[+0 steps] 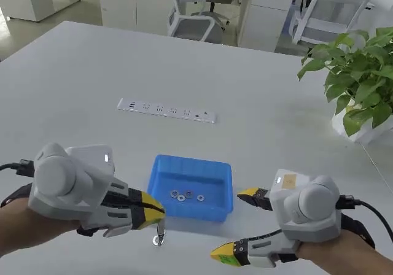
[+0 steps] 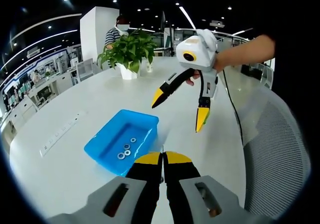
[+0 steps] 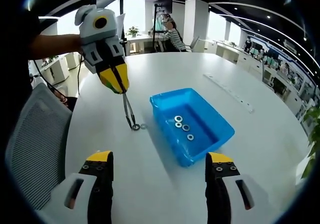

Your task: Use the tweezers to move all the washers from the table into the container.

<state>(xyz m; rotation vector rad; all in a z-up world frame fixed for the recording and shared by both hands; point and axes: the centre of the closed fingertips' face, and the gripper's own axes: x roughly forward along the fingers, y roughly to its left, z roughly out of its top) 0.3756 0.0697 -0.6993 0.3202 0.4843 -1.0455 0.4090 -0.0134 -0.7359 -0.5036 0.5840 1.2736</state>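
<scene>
White table, power strip, potted plant, office chairs

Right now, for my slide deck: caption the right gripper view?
The left gripper holds tweezers to a washer on the table beside the blue container.

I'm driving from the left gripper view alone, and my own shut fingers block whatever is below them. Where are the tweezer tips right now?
Observer: The right gripper view shows the tweezers hanging down from the left gripper, with their tips at a washer lying on the table. I cannot tell whether it is pinched.
Operator: Is any other washer outside the container?
Observer: What looks like a second washer lies right beside the first, between the tips and the blue container.
</scene>
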